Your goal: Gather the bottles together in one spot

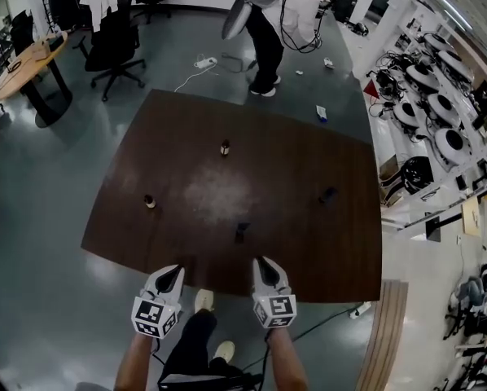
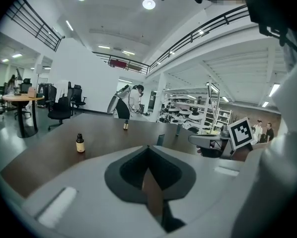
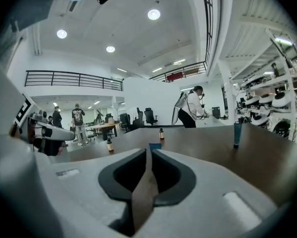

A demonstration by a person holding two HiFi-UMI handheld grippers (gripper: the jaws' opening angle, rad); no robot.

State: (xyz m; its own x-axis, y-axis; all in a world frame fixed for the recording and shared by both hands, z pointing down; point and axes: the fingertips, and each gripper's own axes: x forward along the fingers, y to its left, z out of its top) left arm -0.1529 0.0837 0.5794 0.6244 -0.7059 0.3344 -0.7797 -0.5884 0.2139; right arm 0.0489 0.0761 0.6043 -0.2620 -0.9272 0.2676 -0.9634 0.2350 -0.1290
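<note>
The dark wooden table [image 1: 309, 243] fills the middle of the head view, with wide bare surface between the bottles. Its near edge runs by the tips of the left gripper [image 1: 173, 270] and right gripper [image 1: 263, 262], both clenched on nothing. The far amber bottle [image 1: 225, 147] and left amber bottle [image 1: 150, 201] stand well apart. The near dark bottle [image 1: 242, 231] and right dark bottle [image 1: 327, 194] are hard to make out.

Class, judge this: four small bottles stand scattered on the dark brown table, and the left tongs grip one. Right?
No: the left gripper view shows the left tongs shut on nothing. The four small bottles do stand scattered on the dark brown table.
</note>
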